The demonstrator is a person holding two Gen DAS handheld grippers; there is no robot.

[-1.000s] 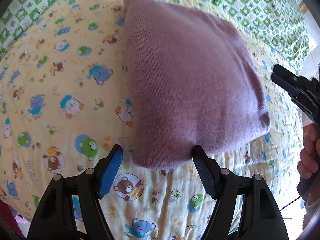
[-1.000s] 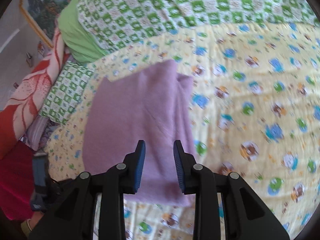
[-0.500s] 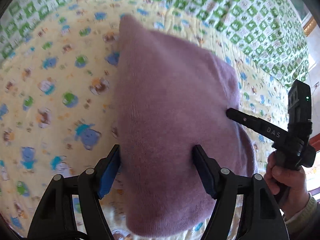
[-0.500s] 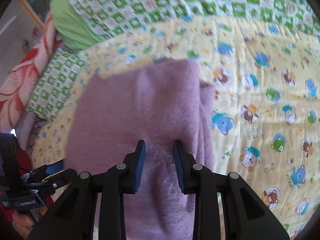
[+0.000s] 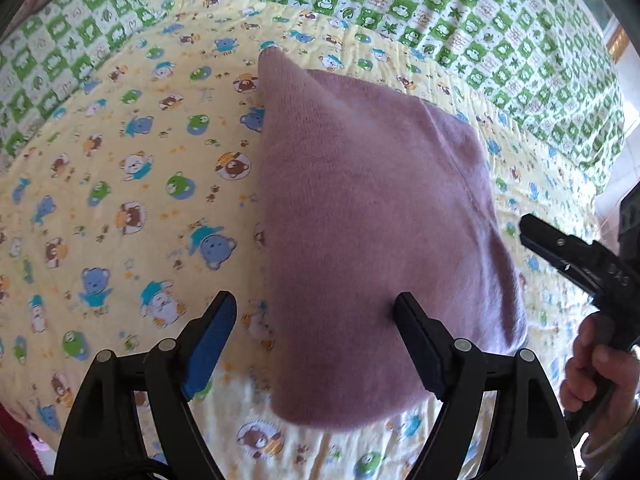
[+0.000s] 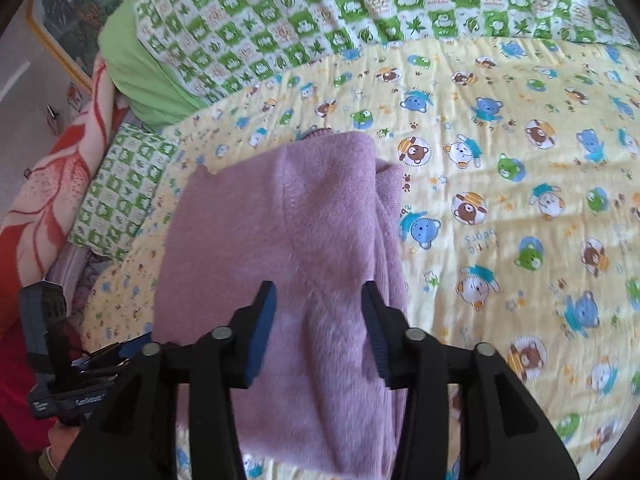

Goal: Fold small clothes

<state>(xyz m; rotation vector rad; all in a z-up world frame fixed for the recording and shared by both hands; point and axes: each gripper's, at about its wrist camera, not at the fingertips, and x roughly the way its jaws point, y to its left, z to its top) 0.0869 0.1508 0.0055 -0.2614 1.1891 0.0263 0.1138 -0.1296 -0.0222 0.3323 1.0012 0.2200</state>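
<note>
Purple knit garment (image 5: 372,224) is seen folded on the bear-print bed cover (image 5: 132,184), with left gripper (image 5: 316,312) and right gripper (image 6: 318,300) jaws opening, nothing gripped.

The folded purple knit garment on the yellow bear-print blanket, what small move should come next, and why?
Probably lift both grippers clear. The folded purple knit garment lies in a compact fold on the yellow bear-print blanket; the left gripper and right gripper are both opening, neither clamping it, so the fold looks finished.
</note>
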